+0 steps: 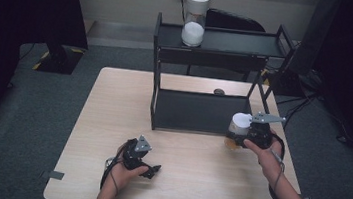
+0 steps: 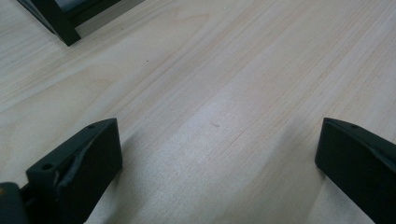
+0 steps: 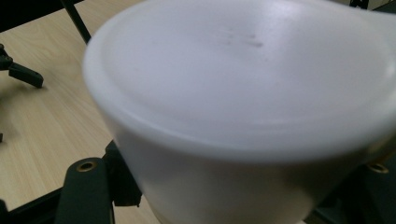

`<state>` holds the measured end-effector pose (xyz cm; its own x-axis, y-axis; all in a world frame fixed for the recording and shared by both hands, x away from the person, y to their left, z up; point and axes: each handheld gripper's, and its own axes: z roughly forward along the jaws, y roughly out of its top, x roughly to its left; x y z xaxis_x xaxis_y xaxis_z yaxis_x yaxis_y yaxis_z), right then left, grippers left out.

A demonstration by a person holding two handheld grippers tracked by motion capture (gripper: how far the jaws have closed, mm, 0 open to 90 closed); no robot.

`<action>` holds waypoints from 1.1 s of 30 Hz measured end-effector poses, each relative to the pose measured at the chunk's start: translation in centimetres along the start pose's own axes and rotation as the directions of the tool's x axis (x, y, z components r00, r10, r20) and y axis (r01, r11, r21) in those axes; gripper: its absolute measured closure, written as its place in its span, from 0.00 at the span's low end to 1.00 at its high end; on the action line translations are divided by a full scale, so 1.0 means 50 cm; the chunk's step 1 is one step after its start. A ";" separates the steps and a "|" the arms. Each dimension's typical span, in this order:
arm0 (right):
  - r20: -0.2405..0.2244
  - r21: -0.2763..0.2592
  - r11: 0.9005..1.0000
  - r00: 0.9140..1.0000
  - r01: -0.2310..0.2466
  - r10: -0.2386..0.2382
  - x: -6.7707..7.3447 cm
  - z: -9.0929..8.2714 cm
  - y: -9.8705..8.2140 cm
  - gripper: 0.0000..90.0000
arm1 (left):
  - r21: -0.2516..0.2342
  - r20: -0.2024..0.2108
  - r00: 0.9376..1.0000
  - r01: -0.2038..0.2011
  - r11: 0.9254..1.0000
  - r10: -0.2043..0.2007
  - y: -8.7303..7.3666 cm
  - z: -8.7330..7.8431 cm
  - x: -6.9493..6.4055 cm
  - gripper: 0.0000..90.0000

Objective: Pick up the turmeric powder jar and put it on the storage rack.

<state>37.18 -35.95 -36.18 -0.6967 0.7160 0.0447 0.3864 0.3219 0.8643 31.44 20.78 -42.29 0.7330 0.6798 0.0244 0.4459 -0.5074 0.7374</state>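
At the front right corner of the black two-tier shelf rack (image 1: 209, 63), the right gripper (image 1: 241, 132) clamps its jaws on a white-lidded jar (image 1: 238, 128), holding it upright just above the pale wooden table (image 1: 111, 122); amber contents show low in the jar. Seen from the right gripper view, the jar's white lid (image 3: 243, 79) looms close between the jaws. Well left of the rack's front, the left gripper (image 1: 149, 169) rests low over the table, jaws apart with bare wood between them. Atop the rack stands a taller clear canister (image 1: 195, 18) of white powder.
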 end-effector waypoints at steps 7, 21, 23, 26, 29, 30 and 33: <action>-0.004 0.003 1.000 1.000 -0.007 0.007 -0.015 0.004 0.044 0.34 | 0.000 0.000 1.000 0.000 1.000 0.000 0.000 0.000 0.000 0.00; -0.004 0.009 1.000 1.000 0.008 -0.008 -0.033 -0.001 0.113 0.34 | 0.000 0.000 1.000 0.000 1.000 0.000 0.000 0.000 0.000 0.00; -0.006 0.010 1.000 1.000 0.008 -0.008 -0.036 -0.003 0.126 0.34 | 0.001 0.000 1.000 0.000 1.000 0.000 0.000 0.000 0.000 0.00; -0.002 0.012 1.000 1.000 0.022 -0.022 -0.036 -0.007 0.146 0.34 | 0.001 0.001 1.000 0.000 1.000 0.000 0.000 0.000 0.000 0.00; -0.006 0.012 0.999 1.000 0.030 -0.030 -0.038 -0.011 0.167 0.34 | 0.001 0.000 1.000 0.000 1.000 0.000 0.000 0.000 0.000 0.00; -0.008 0.011 0.999 1.000 0.030 -0.030 -0.038 -0.012 0.174 0.34 | 0.001 0.001 1.000 0.001 1.000 -0.001 0.000 0.000 0.000 0.00; -0.011 0.008 0.999 0.999 0.031 -0.031 -0.039 -0.016 0.191 0.34 | 0.000 0.001 1.000 0.001 1.000 -0.001 0.000 0.000 0.000 0.00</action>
<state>41.74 -34.78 -27.62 -0.7152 0.6985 0.0236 0.3694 0.3492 0.8612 31.45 20.78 -42.29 0.7330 0.6798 0.0234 0.4466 -0.5069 0.7373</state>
